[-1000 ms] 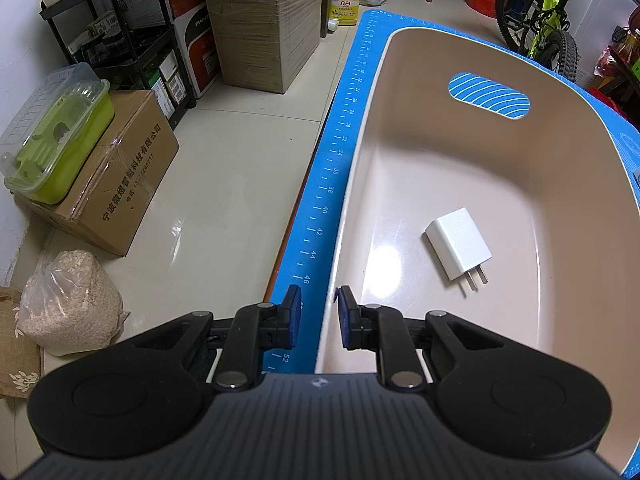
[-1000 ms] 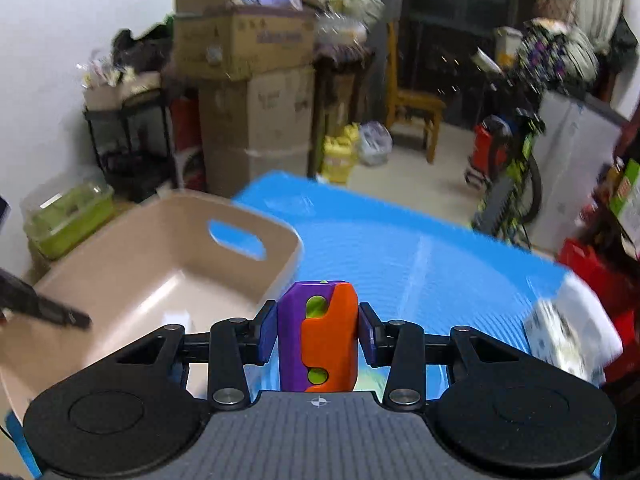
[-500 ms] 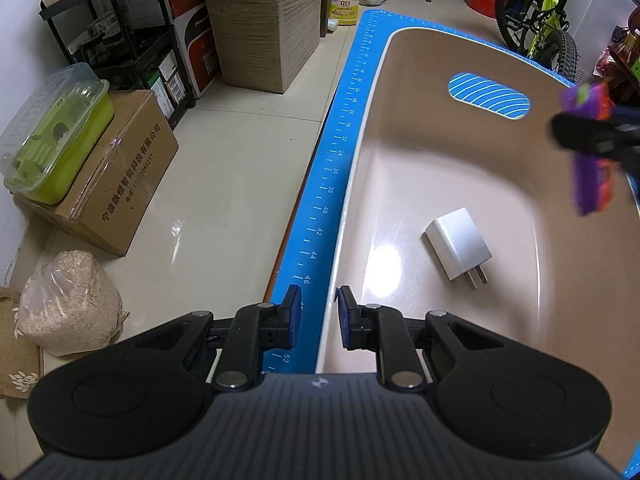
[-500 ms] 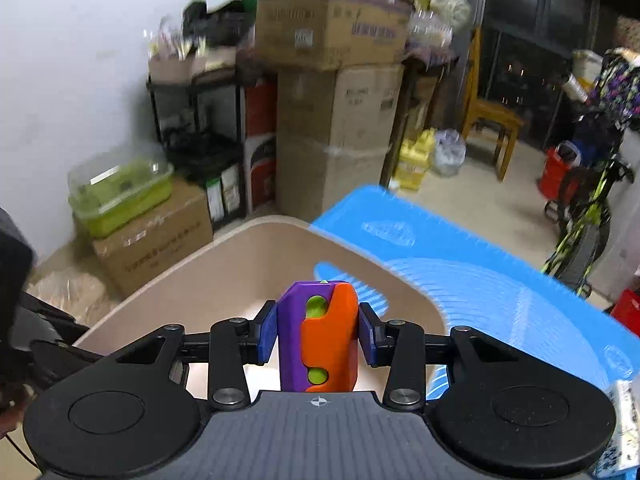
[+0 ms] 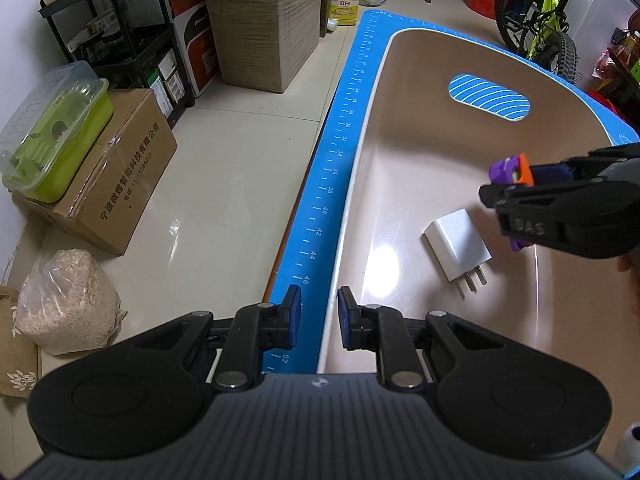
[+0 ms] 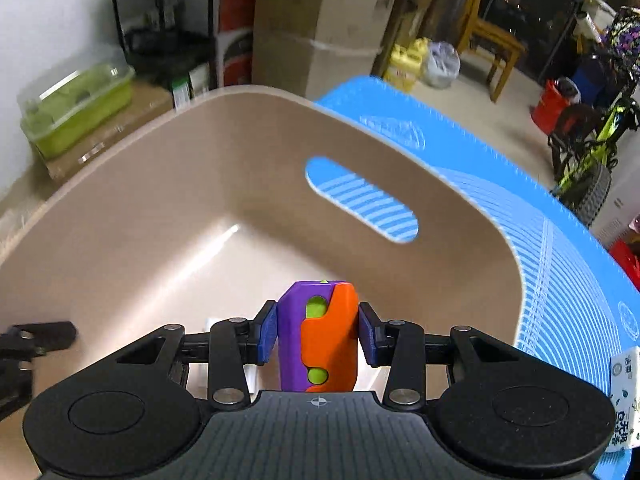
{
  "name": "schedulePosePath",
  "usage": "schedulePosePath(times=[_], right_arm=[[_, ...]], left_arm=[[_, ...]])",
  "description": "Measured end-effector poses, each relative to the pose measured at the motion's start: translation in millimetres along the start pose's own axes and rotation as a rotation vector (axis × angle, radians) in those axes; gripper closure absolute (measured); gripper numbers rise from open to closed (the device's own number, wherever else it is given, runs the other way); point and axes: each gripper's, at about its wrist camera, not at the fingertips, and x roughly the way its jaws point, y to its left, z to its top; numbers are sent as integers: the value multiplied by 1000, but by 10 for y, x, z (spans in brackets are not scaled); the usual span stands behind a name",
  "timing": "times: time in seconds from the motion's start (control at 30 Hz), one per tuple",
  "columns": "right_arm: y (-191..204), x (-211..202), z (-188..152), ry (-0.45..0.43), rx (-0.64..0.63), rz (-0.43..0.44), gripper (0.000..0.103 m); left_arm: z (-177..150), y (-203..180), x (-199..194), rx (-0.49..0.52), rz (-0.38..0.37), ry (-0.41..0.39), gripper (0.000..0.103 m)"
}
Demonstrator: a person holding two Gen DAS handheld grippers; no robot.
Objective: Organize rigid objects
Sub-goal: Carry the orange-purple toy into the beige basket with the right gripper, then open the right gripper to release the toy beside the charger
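A beige plastic bin (image 5: 420, 168) stands on a blue mat (image 5: 332, 168). A white plug adapter (image 5: 458, 245) lies on the bin's floor. My right gripper (image 6: 319, 334) is shut on a purple and orange toy block (image 6: 320, 336) and holds it inside the bin, above the floor; it also shows in the left wrist view (image 5: 516, 188), just right of the adapter. My left gripper (image 5: 319, 322) is open and empty, with its jaws astride the bin's near left rim. The bin (image 6: 168, 216) fills the right wrist view.
Cardboard boxes (image 5: 264, 20), a black shelf (image 5: 120, 40) and a green lidded container (image 5: 52, 136) stand on the floor to the left. A bag of grain (image 5: 68, 300) lies near left. A bicycle (image 5: 540, 28) stands at the far right. A small printed pack (image 6: 626, 400) lies on the mat.
My right gripper has moved with the toy block over the rim and down into the bin, closer to the adapter. The left gripper has not moved.
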Motion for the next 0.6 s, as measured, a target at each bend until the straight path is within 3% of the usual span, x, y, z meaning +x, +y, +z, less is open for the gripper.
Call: schedulePosePath(times=[0.23,0.6], right_arm=[[81,202,40,106,-38,-14,56],[126,340,27,203,-35,-18,56]], left_arm=[[0,10,1,-1,-2,0,81],[4,21,-1,-2,-4,0,81]])
